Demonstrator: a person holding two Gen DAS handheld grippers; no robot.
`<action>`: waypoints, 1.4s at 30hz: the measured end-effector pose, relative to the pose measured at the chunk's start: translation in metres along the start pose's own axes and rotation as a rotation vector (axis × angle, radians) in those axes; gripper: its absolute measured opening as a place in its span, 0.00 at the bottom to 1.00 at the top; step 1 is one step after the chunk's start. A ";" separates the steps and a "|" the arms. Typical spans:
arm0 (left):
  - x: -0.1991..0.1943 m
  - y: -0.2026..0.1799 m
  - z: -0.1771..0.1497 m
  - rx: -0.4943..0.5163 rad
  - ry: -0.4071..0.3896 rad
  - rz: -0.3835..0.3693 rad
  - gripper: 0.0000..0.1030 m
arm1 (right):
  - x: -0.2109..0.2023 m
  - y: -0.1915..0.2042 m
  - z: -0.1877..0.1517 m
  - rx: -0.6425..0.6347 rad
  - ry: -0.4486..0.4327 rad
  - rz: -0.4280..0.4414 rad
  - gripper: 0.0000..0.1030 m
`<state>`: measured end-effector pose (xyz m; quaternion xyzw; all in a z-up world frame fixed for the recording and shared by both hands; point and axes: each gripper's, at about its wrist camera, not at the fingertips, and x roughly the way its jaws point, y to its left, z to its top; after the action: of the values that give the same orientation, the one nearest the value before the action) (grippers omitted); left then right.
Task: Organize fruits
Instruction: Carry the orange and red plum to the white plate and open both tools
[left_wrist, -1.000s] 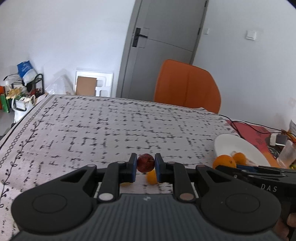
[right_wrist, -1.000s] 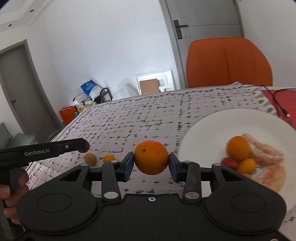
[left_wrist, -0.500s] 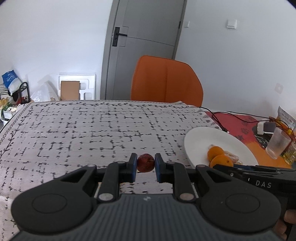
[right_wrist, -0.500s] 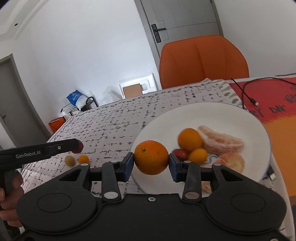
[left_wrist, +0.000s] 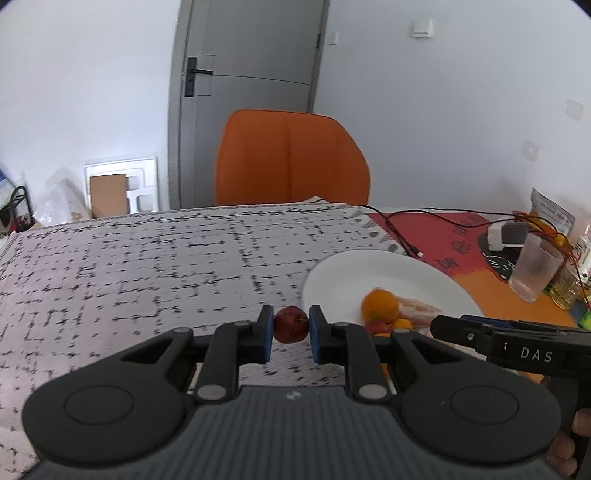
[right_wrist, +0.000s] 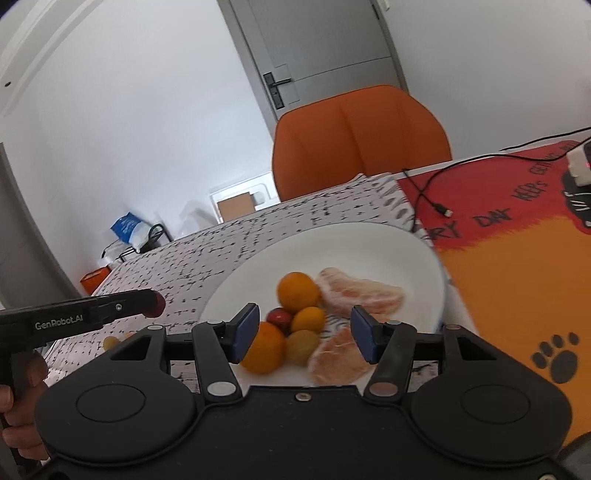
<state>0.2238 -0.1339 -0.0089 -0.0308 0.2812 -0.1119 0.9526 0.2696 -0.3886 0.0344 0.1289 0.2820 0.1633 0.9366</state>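
My left gripper (left_wrist: 291, 329) is shut on a small dark red fruit (left_wrist: 291, 325), held above the tablecloth just left of the white plate (left_wrist: 354, 269). My right gripper (right_wrist: 302, 338) is open over the plate (right_wrist: 417, 258). An orange (right_wrist: 263, 348) lies on the plate's near rim against my right gripper's left pad. Another orange (right_wrist: 298, 291), a red fruit (right_wrist: 277, 316), two small yellow fruits (right_wrist: 308, 319) and peeled citrus segments (right_wrist: 360, 293) lie on the plate. The left gripper with its red fruit shows in the right wrist view (right_wrist: 157, 303).
An orange chair (left_wrist: 291, 158) stands behind the table. A red and orange mat (right_wrist: 517, 251) with a cable (right_wrist: 436, 192) lies right of the plate. A glass (left_wrist: 535, 267) and charger (left_wrist: 504, 234) stand at far right. Small fruits (right_wrist: 110, 341) lie on the tablecloth at left.
My right gripper moved over the plate and opened, releasing the orange onto the plate. My left gripper carried the red fruit rightwards toward the plate.
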 end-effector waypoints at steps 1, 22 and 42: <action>0.003 -0.003 0.001 0.004 0.002 -0.006 0.18 | -0.001 -0.003 0.000 0.003 -0.001 -0.002 0.54; 0.030 -0.033 0.004 0.051 0.031 -0.034 0.24 | -0.007 -0.025 -0.001 0.033 0.001 -0.020 0.54; -0.006 0.050 -0.008 -0.046 0.018 0.162 0.55 | 0.011 0.021 -0.001 -0.043 0.036 0.029 0.59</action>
<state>0.2243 -0.0837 -0.0188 -0.0290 0.2938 -0.0280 0.9550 0.2728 -0.3651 0.0352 0.1098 0.2932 0.1851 0.9315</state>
